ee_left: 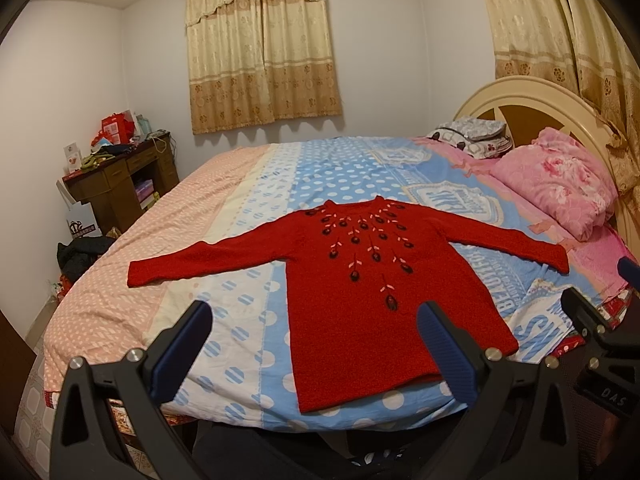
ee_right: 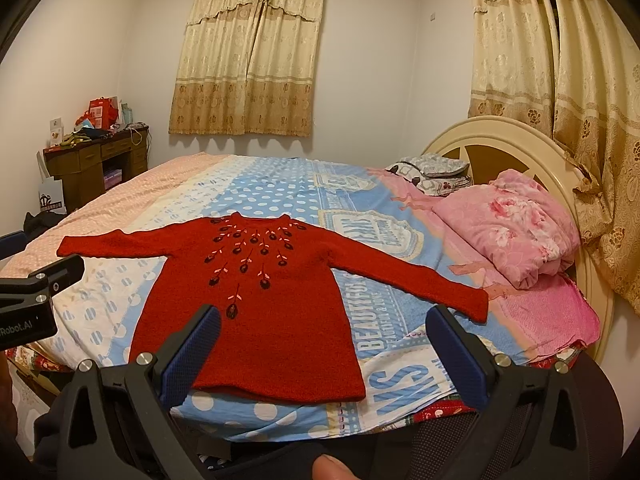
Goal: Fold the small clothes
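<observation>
A small red knitted sweater (ee_left: 360, 304) (ee_right: 264, 320) with dark embroidered flowers lies flat and face up on the bed, both sleeves spread out, hem toward me. My left gripper (ee_left: 316, 320) hovers wide open above the near edge of the bed, over the sweater's lower left part, not touching it. My right gripper (ee_right: 324, 328) is also wide open, held above the sweater's lower right part and hem, with nothing between its blue pads. Each gripper shows at the edge of the other's view.
The bed (ee_left: 248, 184) has a blue, white and peach polka-dot sheet. Folded pink quilts (ee_right: 508, 224) and a grey pillow (ee_right: 432, 168) lie by the cream headboard (ee_right: 500, 140) on the right. A cluttered brown desk (ee_left: 120, 176) stands at the far left; curtains (ee_left: 260, 40) hang behind.
</observation>
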The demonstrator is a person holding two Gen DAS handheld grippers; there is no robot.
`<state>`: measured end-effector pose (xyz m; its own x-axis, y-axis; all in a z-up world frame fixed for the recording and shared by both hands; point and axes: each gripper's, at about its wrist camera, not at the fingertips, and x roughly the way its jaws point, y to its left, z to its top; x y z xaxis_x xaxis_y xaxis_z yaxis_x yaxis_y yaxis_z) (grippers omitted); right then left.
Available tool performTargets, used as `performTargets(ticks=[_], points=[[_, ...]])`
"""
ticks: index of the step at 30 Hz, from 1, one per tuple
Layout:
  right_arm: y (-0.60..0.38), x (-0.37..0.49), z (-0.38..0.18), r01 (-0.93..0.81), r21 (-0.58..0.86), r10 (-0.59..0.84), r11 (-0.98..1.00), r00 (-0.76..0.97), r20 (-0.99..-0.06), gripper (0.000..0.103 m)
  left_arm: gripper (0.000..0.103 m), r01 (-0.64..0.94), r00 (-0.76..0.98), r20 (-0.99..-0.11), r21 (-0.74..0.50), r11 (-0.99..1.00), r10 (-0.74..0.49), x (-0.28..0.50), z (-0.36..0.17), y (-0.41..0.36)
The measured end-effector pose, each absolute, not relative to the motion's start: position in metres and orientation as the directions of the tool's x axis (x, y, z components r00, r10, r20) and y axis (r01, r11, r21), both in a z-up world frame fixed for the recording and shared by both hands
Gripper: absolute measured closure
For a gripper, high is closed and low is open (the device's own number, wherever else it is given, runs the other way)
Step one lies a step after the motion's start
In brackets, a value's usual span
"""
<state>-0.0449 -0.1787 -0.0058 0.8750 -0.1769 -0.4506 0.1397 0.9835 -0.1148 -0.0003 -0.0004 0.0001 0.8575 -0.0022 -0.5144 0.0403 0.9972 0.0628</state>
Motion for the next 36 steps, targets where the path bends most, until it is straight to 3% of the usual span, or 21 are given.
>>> performTargets(ticks=[29,36], points=[[-0.180,-0.036,-0.015,0.128,-0.098,-0.160,0.987,0.864,-0.478,0.001,0.000,0.050,0.845,-0.535,0.064,0.997,-0.008,0.006,-0.012,-0.001],[-0.177,-0.025,-0.028,0.107,-0.096,-0.141,0.990,0.849,-0.510,0.001,0.000,0.072,0.791,-0.612,0.073,0.995,-0.012,0.019,-0.016,-0.006]])
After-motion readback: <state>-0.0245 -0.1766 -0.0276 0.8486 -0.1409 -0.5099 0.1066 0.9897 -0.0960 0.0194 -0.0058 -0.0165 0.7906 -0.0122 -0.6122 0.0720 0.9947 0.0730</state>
